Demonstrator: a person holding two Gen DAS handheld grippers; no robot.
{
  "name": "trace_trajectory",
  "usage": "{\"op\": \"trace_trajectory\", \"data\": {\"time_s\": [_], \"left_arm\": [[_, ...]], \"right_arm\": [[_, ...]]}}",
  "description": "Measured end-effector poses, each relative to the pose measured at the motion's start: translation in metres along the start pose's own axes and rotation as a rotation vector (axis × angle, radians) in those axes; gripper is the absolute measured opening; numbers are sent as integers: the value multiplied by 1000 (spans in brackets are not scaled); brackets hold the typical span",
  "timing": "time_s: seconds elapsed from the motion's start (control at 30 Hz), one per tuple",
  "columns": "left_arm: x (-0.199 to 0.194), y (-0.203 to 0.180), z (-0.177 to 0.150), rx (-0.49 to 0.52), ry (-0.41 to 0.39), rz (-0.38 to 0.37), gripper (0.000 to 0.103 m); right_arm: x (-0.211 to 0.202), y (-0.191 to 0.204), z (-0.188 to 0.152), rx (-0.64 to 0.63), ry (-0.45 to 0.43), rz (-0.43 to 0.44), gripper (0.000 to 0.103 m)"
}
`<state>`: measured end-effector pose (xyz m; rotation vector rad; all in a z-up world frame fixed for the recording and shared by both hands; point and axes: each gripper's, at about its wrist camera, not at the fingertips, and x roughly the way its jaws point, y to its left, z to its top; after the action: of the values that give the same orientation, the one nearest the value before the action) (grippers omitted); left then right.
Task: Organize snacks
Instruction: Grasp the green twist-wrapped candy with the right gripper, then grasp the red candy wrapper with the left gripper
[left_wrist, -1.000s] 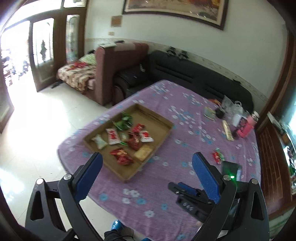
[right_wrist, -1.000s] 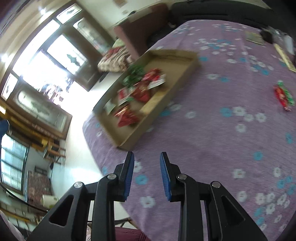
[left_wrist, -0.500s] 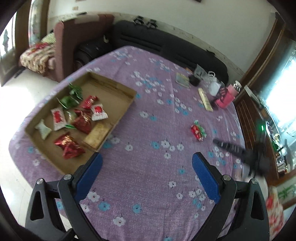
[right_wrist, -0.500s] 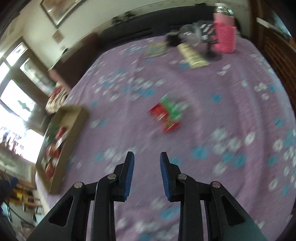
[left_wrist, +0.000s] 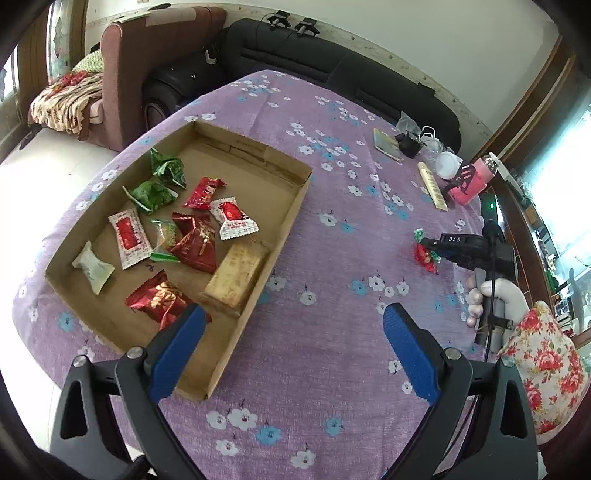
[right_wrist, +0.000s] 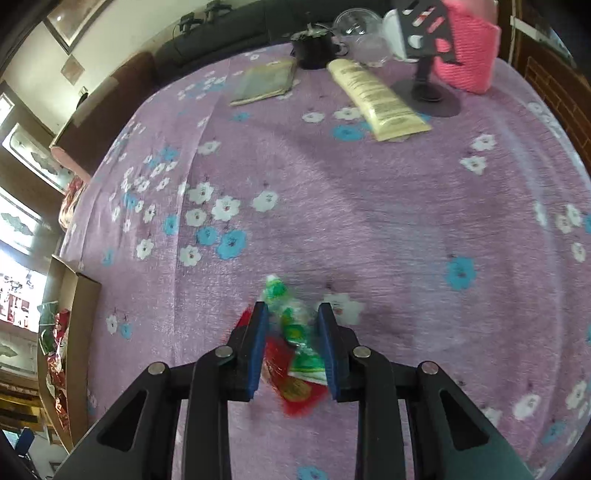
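Seen along the right gripper (right_wrist: 290, 314), its two blue pads stand a narrow gap apart and have just been closing. A small bundle of wrapped sweets (right_wrist: 291, 328) fills that gap: a green-and-white wrapper lies against the right pad, and a red one under it reaches the left pad. The bundle rests on the purple flowered tablecloth (right_wrist: 369, 221), and the picture is a little blurred around it.

Seen along the left gripper (left_wrist: 291, 350), its jaws are spread wide with nothing between them. It hangs above the cloth and touches nothing. Its left finger shows in front of the near corner of a shallow cardboard tray (left_wrist: 295, 206).

In the tray lie about ten loose snacks (left_wrist: 195, 240): red, green and white wrapped sweets, with a tan bar along the right wall.

To the right of the tray, well apart from it on open cloth, the left view shows the right gripper tilted down onto the sweets. A hand in a pale glove (left_wrist: 495, 295), with a floral sleeve (left_wrist: 546, 362), holds its handle.

Further back, near the far edge of the table, are a cream tube (right_wrist: 376, 96), a flat booklet (right_wrist: 266, 81), a small dark pot (right_wrist: 314, 48), a clear container, and a pink cup (right_wrist: 469, 55) behind a black stand.

Beyond the table a black sofa (left_wrist: 332, 70) runs along the wall, with a brown armchair (left_wrist: 147, 66) to its left.
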<state>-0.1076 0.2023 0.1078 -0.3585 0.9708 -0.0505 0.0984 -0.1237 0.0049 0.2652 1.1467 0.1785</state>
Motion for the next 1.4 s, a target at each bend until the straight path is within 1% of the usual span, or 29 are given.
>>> {"op": "trace_trajectory", "data": {"time_s": [0.13, 0.27, 0.3, 0.4, 0.47, 0.57, 0.7, 0.8, 0.83, 0.87, 0.9, 0.97, 1.07, 1.1, 1.13, 1.17, 1.2, 1.23, 1.27, 1.33, 1.4], "left_arm": [[9, 1, 7, 13, 14, -33, 97], [19, -1, 14, 40, 35, -74, 97], [23, -3, 15, 48, 41, -86, 97], [34, -9, 17, 72, 69, -125, 97], [44, -18, 16, 95, 97, -141, 97], [58, -36, 13, 107, 137, -170, 97], [82, -69, 4, 93, 201, -230, 97], [107, -93, -1, 25, 277, -294, 96], [115, -101, -1, 4, 288, -294, 96], [121, -108, -1, -2, 286, -283, 93], [128, -116, 0, 3, 285, -267, 87], [142, -131, 2, 22, 289, -230, 84], [161, -147, 7, 65, 270, -149, 84], [168, -152, 9, 87, 261, -114, 82], [174, -155, 10, 104, 257, -93, 80], [179, -157, 11, 120, 262, -82, 70], [182, -160, 12, 148, 251, -61, 63], [182, -163, 13, 177, 240, -61, 55], [185, -165, 12, 206, 250, -64, 41], [185, -165, 11, 248, 240, -62, 33], [184, -162, 9, 261, 234, -48, 24]], "right_arm": [[-4, 18, -21, -11, 42, 27, 17], [-10, 35, -54, -2, 91, 97, 17], [-12, 37, -59, -1, 92, 93, 17], [-24, 41, -69, -46, 27, -33, 17], [-36, 32, -71, -10, -14, -60, 17], [-56, 20, -72, 17, -60, -68, 17], [-66, 3, -81, 37, -80, -51, 17], [-69, -9, -88, 43, -75, -31, 17], [-71, -15, -90, 48, -73, -22, 17], [-74, -19, -93, 48, -74, -16, 17], [-78, -24, -95, 43, -76, -10, 17], [-85, -33, -98, 30, -85, -2, 17], [-92, -48, -101, 36, -92, 11, 17], [-93, -52, -103, 38, -93, 13, 17], [-95, -57, -104, 43, -95, 15, 17], [-94, -60, -104, 50, -94, 20, 17], [-94, -64, -105, 57, -92, 27, 17], [-95, -66, -105, 55, -94, 29, 17], [-95, -67, -106, 53, -99, 28, 17], [-95, -70, -106, 69, -108, 47, 17], [-93, -70, -106, 78, -105, 66, 17]]}}
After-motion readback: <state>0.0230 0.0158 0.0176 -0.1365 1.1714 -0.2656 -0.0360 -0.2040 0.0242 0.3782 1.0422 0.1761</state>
